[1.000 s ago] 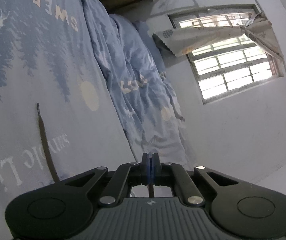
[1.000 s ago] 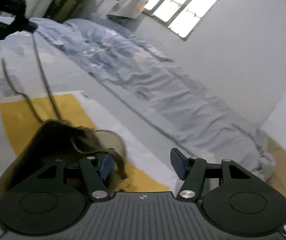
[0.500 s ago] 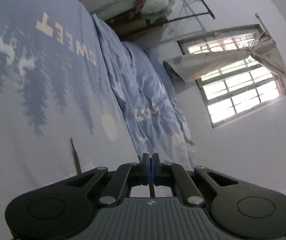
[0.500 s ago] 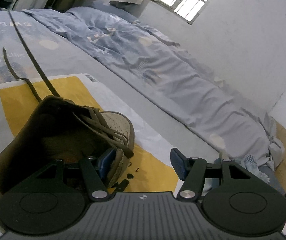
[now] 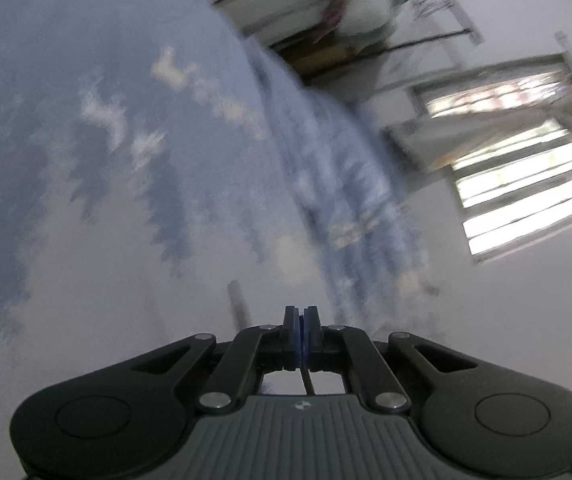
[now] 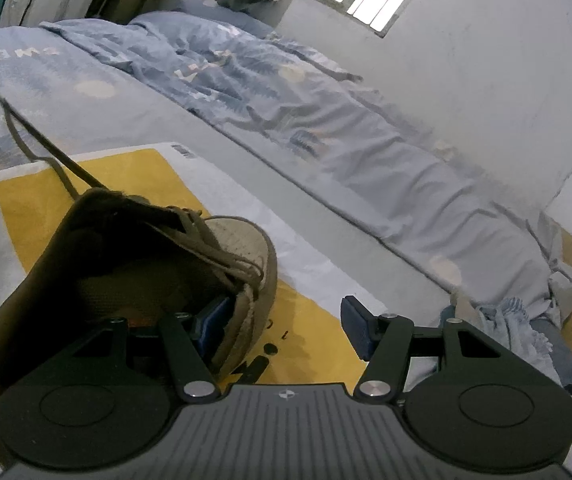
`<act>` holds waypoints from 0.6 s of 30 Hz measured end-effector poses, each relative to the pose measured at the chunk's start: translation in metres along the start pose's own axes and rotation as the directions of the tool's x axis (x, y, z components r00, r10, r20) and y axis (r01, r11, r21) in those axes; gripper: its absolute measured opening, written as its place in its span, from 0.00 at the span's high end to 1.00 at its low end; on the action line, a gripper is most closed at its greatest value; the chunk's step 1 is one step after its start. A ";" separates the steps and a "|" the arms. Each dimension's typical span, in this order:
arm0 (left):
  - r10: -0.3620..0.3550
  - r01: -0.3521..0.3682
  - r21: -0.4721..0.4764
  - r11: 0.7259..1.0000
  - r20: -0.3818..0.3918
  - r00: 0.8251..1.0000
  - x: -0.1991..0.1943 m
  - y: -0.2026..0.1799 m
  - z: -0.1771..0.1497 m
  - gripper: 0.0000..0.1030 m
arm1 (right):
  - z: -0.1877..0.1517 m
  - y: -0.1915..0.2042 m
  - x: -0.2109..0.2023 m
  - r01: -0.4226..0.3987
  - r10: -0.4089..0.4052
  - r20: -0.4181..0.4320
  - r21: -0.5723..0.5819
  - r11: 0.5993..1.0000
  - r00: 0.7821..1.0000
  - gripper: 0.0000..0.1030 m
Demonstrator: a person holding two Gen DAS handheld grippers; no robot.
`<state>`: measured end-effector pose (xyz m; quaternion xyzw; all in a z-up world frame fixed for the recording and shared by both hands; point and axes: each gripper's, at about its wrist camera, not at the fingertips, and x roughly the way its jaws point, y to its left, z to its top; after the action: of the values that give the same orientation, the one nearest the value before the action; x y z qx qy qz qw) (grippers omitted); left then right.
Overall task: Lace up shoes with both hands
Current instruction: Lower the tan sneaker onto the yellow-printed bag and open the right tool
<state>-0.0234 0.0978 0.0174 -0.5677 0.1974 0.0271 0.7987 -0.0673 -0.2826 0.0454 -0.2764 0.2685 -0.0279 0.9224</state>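
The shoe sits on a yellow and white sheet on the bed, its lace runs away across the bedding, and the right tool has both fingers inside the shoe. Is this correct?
Not quite. The right wrist view shows the right tool with only one finger inside the shoe; the other hangs outside, over the yellow and white sheet. The lace does run away across the bedding.

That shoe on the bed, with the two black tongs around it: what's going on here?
Someone is lacing a brown shoe that sits on a yellow and white bag on the bed. The left tongs are shut on a thin dark lace, held out over the bedcover. The right tongs stand open, one pad inside the shoe's opening, the other clear of it.
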 end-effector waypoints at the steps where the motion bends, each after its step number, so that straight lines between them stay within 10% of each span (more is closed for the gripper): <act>1: 0.018 -0.018 -0.001 1.000 -0.023 1.000 0.004 0.002 -0.001 1.00 | 0.000 0.000 -0.001 -0.008 0.008 -0.001 -0.002 1.000 1.000 0.41; 8: 0.081 -0.075 0.065 0.995 -0.088 0.993 0.025 0.001 0.000 0.99 | 0.007 0.000 -0.020 -0.078 0.078 0.057 -0.011 0.997 0.995 0.37; 16: 0.085 -0.074 0.115 0.991 -0.091 0.992 0.041 -0.006 0.016 0.45 | 0.015 0.000 -0.033 -0.068 0.060 0.168 0.043 0.997 0.984 0.13; 18: 0.089 -0.071 0.141 0.987 -0.123 0.988 0.050 -0.007 0.017 0.44 | 0.018 -0.001 -0.032 -0.047 0.035 0.180 0.065 0.997 0.983 0.13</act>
<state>0.0298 0.1023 0.0107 -0.5041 0.2725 0.0089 0.8195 -0.0857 -0.2681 0.0739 -0.2402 0.1892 0.0067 0.9521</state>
